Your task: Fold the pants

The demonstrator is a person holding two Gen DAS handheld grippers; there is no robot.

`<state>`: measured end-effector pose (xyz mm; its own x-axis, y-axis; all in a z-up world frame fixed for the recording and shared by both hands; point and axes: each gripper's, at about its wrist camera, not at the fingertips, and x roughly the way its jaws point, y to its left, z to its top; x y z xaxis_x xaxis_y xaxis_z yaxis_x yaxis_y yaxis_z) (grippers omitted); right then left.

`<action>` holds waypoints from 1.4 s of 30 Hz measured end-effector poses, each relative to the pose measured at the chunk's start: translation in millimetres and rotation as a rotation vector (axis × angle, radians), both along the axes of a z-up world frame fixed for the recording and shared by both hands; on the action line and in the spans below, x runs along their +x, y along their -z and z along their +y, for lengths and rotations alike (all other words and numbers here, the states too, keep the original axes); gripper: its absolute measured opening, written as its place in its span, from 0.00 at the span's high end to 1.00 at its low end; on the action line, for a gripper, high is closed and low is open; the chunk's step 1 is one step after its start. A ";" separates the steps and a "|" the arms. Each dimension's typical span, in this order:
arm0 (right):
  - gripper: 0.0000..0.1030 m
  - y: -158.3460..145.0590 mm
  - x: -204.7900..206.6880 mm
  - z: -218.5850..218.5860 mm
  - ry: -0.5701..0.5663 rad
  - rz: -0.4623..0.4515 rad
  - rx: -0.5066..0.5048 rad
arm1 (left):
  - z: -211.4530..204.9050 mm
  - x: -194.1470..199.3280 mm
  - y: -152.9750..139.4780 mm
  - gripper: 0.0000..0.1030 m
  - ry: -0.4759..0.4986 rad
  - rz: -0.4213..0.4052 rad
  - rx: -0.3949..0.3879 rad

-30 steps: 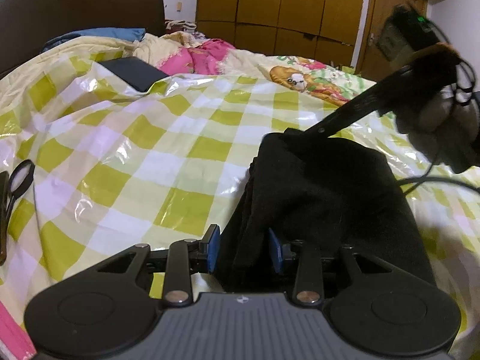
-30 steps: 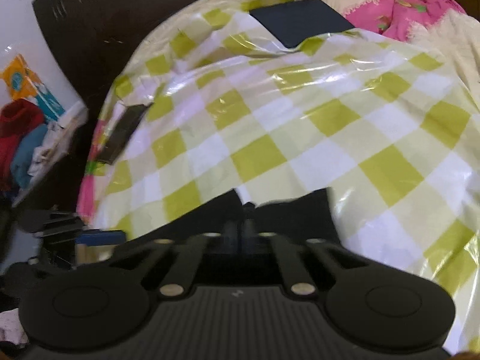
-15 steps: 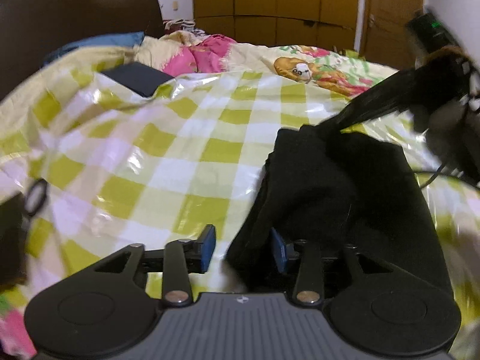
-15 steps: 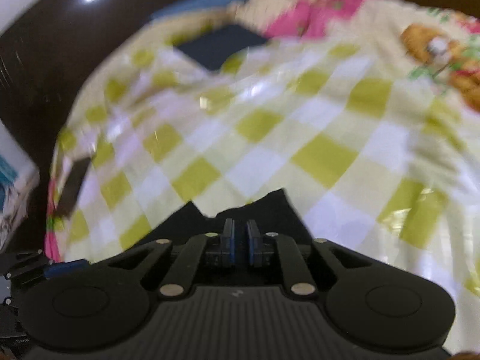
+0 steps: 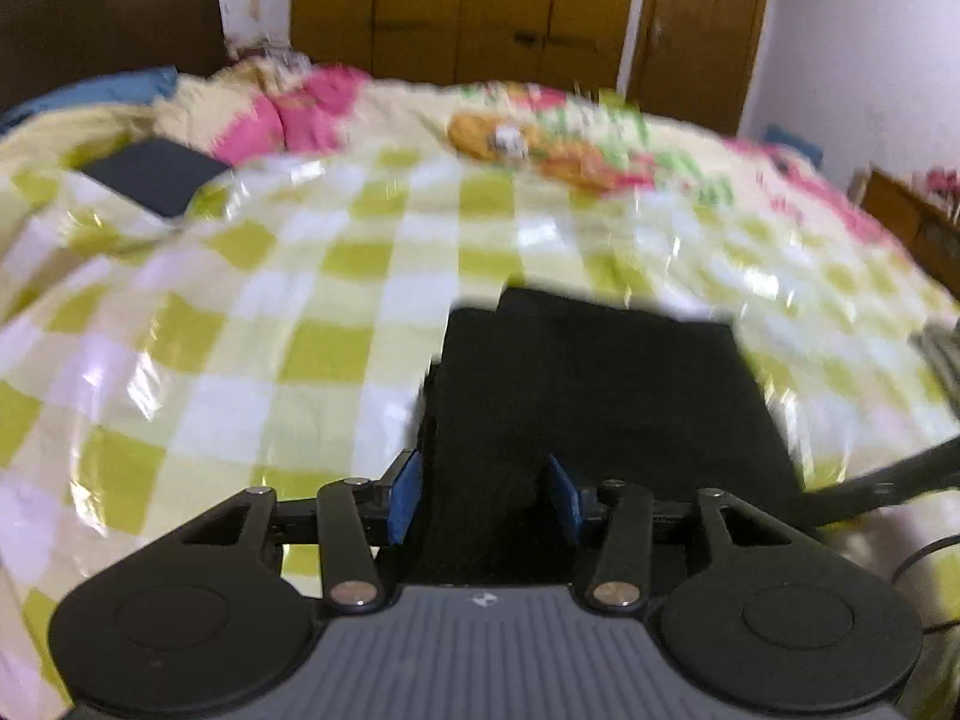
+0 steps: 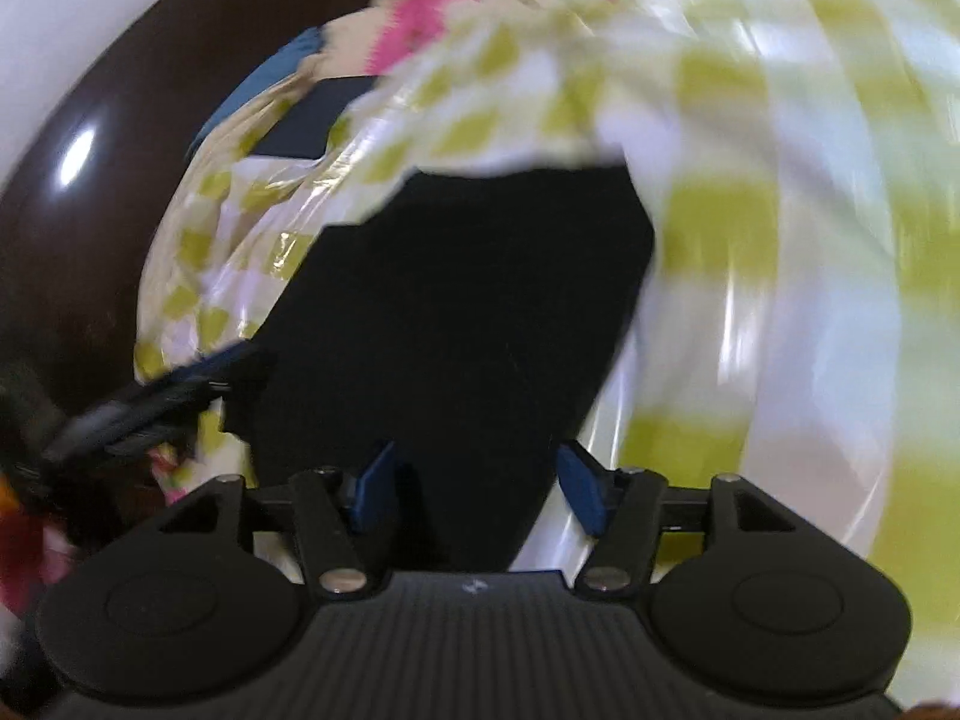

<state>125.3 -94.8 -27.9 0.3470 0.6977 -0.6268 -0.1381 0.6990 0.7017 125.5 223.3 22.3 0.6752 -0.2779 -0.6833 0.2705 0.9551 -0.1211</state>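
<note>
Our left gripper (image 5: pixel 483 498) is spread, released; pants (image 5: pixel 600 396) lie folded on the checkered sheet (image 5: pixel 240 330) between both tools. Right gripper (image 6: pixel 477 495) also released. Risk: slippery sheet lets the fold slide apart.

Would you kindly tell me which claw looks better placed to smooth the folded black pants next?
Probably the left claw: open, squarely facing the pants on the checkered sheet. The right claw, also open, views them tilted and blurred.
</note>
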 end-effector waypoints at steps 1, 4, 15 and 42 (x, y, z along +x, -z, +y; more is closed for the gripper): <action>0.40 8.3 -1.8 0.3 0.016 0.028 0.038 | 3.9 2.9 6.5 0.27 0.000 0.021 -0.004; 0.40 20.8 0.6 10.8 0.035 -0.002 0.078 | 17.6 6.3 17.2 0.07 -0.025 0.065 -0.036; 0.70 29.8 19.2 -9.2 0.036 -0.010 0.164 | -33.4 -5.7 26.8 0.11 0.013 0.155 -0.050; 0.57 -30.9 -15.3 -105.1 0.275 -0.183 -0.192 | -175.4 -1.4 -7.7 0.12 -0.001 0.058 0.113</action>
